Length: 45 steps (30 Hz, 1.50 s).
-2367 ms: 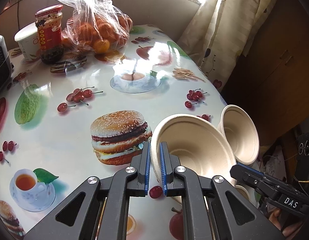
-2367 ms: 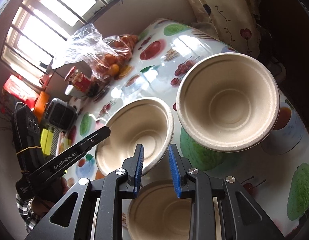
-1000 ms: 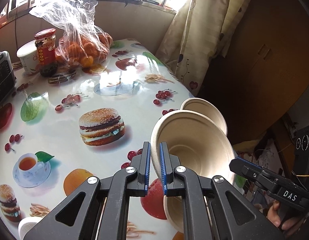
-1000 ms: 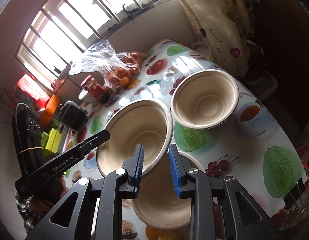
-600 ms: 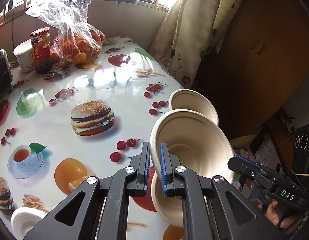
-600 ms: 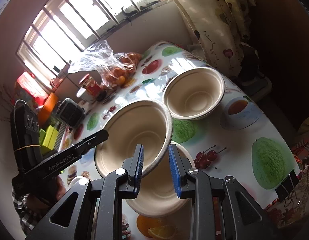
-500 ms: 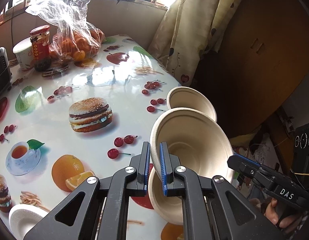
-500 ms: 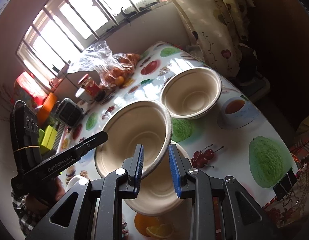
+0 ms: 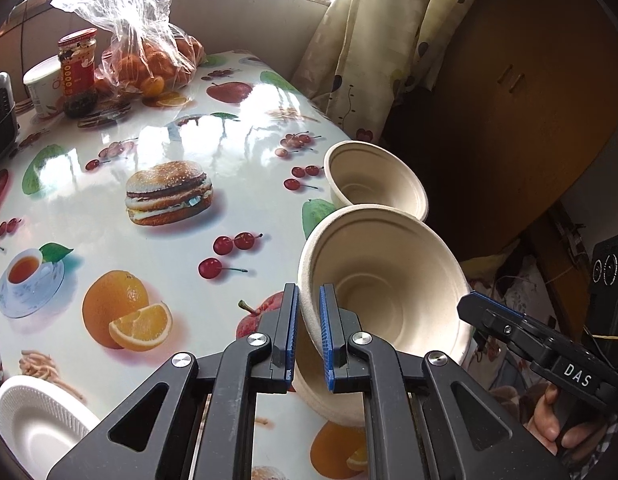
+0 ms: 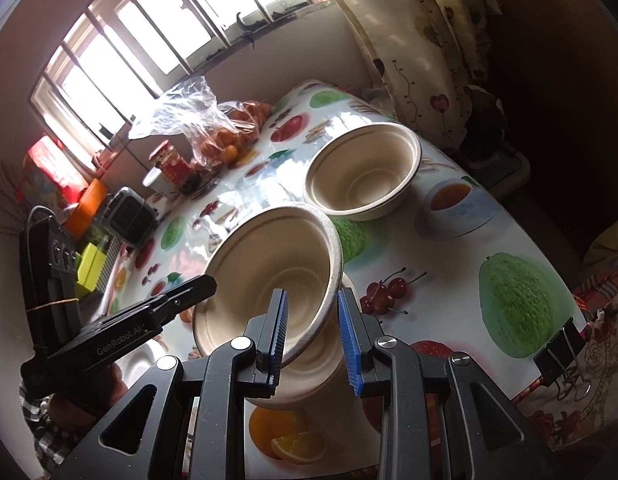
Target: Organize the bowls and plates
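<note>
Bowl (image 9: 383,280) at lower centre hangs tilted, both grippers nipping its rim: left gripper (image 9: 309,334) on one side, right gripper (image 10: 313,338) on the other, over a second bowl (image 10: 297,384) on the table (image 9: 149,160). A third bowl (image 10: 363,172) sits upper right.

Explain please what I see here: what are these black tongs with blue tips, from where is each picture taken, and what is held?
There is no robot. A person holds a two-finger gripper in each hand, and each carries a wide-angle camera looking along its fingers. One picture is from the left gripper, the other from the right gripper. The left one is shut on the rim of a tilted beige bowl. The right one seems to grip a second bowl just beneath it. On the table with its fruit-print cloth are a third bowl, a white plate, a bag of oranges and a jar.
</note>
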Each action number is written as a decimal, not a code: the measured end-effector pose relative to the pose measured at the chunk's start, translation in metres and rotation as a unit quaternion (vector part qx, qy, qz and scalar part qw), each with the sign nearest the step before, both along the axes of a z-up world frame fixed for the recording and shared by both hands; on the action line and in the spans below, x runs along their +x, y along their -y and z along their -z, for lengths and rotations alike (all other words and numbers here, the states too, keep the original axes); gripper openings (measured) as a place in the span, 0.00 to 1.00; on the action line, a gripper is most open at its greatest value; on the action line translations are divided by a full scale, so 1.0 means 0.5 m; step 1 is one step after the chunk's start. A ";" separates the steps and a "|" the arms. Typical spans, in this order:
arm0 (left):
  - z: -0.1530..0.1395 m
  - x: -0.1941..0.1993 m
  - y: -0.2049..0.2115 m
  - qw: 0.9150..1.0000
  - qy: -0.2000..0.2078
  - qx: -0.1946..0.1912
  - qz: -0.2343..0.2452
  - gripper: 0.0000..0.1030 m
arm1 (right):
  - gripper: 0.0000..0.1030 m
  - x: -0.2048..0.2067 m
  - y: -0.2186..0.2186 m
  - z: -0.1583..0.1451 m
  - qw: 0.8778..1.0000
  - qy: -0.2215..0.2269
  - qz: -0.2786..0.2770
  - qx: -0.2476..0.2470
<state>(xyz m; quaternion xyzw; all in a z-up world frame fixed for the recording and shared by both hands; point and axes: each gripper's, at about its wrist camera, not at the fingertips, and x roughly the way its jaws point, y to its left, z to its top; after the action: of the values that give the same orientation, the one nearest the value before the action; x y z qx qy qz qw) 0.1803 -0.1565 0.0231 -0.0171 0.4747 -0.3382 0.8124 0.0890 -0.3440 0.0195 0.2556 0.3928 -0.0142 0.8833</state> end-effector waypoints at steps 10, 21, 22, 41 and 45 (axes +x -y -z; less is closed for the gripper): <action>0.010 -0.016 -0.004 1.000 0.000 0.005 -0.004 0.09 | 0.25 -0.008 -0.005 0.011 1.000 -0.003 -0.003 -0.006; 0.017 -0.025 -0.010 1.000 -0.009 0.002 -0.011 0.09 | 0.25 -0.011 -0.007 0.026 1.000 -0.010 -0.008 -0.005; 0.017 -0.026 -0.011 1.000 -0.009 0.002 -0.010 0.09 | 0.25 -0.012 -0.008 0.028 1.000 -0.010 -0.008 -0.006; 0.033 -0.029 -0.007 1.000 -0.015 0.012 -0.015 0.09 | 0.25 -0.012 -0.011 0.049 1.000 -0.020 -0.010 -0.003; 0.037 -0.029 -0.006 1.000 -0.017 0.015 -0.017 0.09 | 0.25 -0.012 -0.013 0.051 1.000 -0.022 -0.010 -0.002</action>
<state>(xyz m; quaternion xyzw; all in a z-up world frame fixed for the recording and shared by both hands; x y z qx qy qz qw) 0.1657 -0.1532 0.0046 -0.0189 0.4927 -0.3171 0.8101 0.0831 -0.3373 -0.0060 0.2489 0.4145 -0.0114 0.8753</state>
